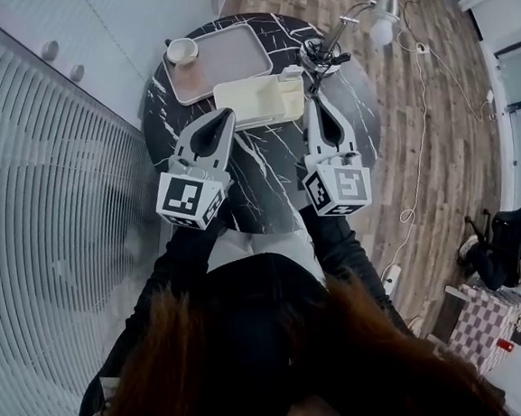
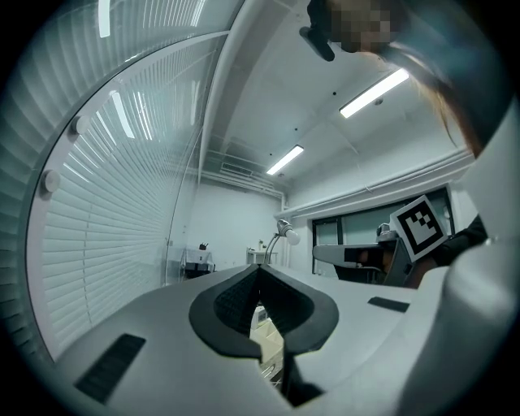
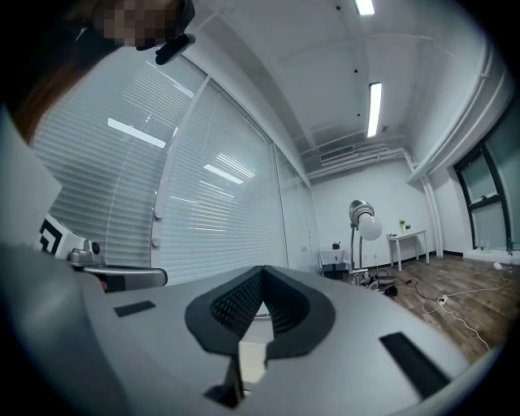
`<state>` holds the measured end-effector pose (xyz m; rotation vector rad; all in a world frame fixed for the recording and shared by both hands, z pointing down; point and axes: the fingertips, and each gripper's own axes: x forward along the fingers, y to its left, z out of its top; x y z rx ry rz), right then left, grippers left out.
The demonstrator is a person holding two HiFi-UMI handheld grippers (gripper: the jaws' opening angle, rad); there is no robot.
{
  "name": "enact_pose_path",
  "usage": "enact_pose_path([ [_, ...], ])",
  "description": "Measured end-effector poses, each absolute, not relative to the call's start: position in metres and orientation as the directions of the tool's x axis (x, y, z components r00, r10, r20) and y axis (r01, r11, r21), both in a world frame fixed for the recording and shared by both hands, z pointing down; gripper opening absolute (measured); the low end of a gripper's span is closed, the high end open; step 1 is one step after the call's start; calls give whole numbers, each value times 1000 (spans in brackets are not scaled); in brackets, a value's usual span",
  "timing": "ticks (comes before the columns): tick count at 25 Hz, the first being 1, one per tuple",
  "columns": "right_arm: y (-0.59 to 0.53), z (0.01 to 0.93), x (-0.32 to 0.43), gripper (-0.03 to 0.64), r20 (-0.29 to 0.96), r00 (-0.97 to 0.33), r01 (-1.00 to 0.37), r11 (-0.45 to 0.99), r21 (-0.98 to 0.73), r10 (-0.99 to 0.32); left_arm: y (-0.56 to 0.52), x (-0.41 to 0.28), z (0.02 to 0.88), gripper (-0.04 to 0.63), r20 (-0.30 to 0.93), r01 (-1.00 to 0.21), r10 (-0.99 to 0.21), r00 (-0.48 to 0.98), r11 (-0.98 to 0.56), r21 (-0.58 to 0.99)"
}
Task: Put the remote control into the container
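A cream rectangular container (image 1: 249, 100) lies in the middle of the round black marble table (image 1: 266, 170). A small pale object (image 1: 291, 71) sits at its far right corner; I cannot tell whether it is the remote control. My left gripper (image 1: 228, 114) hovers just before the container's near left edge, its jaws closed to a point and empty. My right gripper (image 1: 310, 99) is at the container's near right corner, also shut with nothing held. The left gripper (image 2: 258, 268) shows a strip of the cream container (image 2: 269, 335) below its meeting tips. The right gripper (image 3: 262, 270) shows the pale container (image 3: 252, 362) likewise.
Behind the container is a grey tray (image 1: 225, 59) with a cup (image 1: 181, 50). A desk lamp (image 1: 383, 16) stands with its dark base (image 1: 318, 54) at the table's far right. Window blinds (image 1: 53, 221) run along the left. A cable (image 1: 420, 161) crosses the wood floor on the right.
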<state>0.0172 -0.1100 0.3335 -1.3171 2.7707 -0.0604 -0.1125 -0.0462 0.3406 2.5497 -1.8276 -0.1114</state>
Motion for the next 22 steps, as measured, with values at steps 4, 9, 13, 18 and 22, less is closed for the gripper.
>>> enact_pose_path([
  [4, -97, 334, 13, 18, -47, -637, -766, 639, -67, -769, -41, -113, 343, -2, -48, -945, -945, 323, -325, 38],
  [9, -87, 333, 12, 17, -53, -637, -766, 640, -70, -769, -37, -105, 347, -2, -18, -935, -935, 354, -354, 7],
  [13, -85, 333, 14, 17, -56, -632, -770, 634, -73, -773, -35, -105, 344, -2, -46, -934, -934, 355, -357, 27],
  [18, -85, 336, 21, 17, -54, -619, -780, 621, -76, -784, -34, -106, 346, -2, -42, -936, -935, 351, -352, 26],
  [22, -90, 338, 34, 17, -50, -596, -798, 598, -81, -802, -37, -104, 345, -2, -45, -935, -935, 352, -353, 27],
])
